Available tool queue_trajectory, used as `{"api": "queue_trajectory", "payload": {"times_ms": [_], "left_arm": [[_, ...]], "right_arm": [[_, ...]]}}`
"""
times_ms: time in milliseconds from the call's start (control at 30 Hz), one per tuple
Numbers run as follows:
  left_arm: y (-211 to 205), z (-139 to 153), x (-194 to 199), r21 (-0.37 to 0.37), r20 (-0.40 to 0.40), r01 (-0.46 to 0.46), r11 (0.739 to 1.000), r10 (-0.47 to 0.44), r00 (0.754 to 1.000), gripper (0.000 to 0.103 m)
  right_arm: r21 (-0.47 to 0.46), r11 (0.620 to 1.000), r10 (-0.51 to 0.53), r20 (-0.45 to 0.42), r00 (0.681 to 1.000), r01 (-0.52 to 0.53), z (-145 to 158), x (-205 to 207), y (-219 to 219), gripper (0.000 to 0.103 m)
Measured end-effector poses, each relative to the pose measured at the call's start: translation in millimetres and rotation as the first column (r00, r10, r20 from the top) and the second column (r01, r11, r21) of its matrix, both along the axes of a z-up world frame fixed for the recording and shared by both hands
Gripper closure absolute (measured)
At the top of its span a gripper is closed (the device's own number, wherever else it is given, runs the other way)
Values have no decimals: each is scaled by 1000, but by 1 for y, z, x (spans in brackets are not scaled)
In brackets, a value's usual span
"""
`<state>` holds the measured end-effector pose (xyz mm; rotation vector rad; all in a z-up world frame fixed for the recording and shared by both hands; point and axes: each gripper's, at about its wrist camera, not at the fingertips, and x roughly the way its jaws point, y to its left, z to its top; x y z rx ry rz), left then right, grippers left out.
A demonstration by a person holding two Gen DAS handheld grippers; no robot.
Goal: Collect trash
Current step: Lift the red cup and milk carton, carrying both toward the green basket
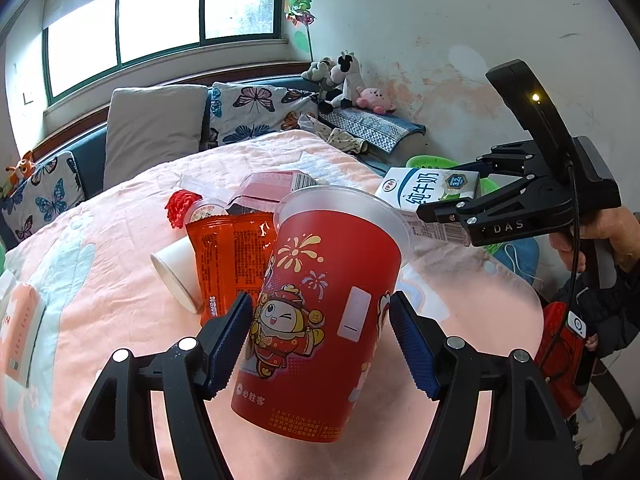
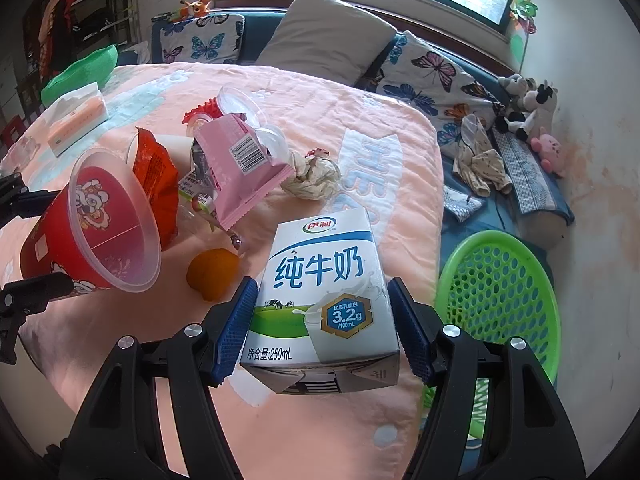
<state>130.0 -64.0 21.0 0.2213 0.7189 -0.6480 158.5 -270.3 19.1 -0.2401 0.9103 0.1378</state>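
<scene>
My left gripper [image 1: 320, 344] pinches the red cup [image 1: 320, 312]; my right gripper [image 2: 322, 328] clamps the milk carton [image 2: 324, 284] beside the green basket [image 2: 500, 280].

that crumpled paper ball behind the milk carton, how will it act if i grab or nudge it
The crumpled paper ball looks very light, so a nudge would probably just skid it across the pink blanket. Its loose folds would likely squash under the fingers rather than resist.

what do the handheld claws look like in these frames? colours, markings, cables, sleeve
Both claws are black plastic linkage frames with silver pivot screws and ribbed blue fingertip pads. The left claw shows just that. The right claw has white "DAS" lettering, a lit yellow LED, a pistol-style handle and a black cable. The holding hand wears a dark sleeve.
</scene>
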Motion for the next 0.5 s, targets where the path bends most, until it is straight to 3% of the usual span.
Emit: {"api": "queue_trajectory", "payload": {"times_ms": [500], "left_arm": [[8,-5,2,-11,-10,-17,1000,17,1000,35]], "right_arm": [[-18,1000,2,10,1000,-2,5,0,5,36]]}}
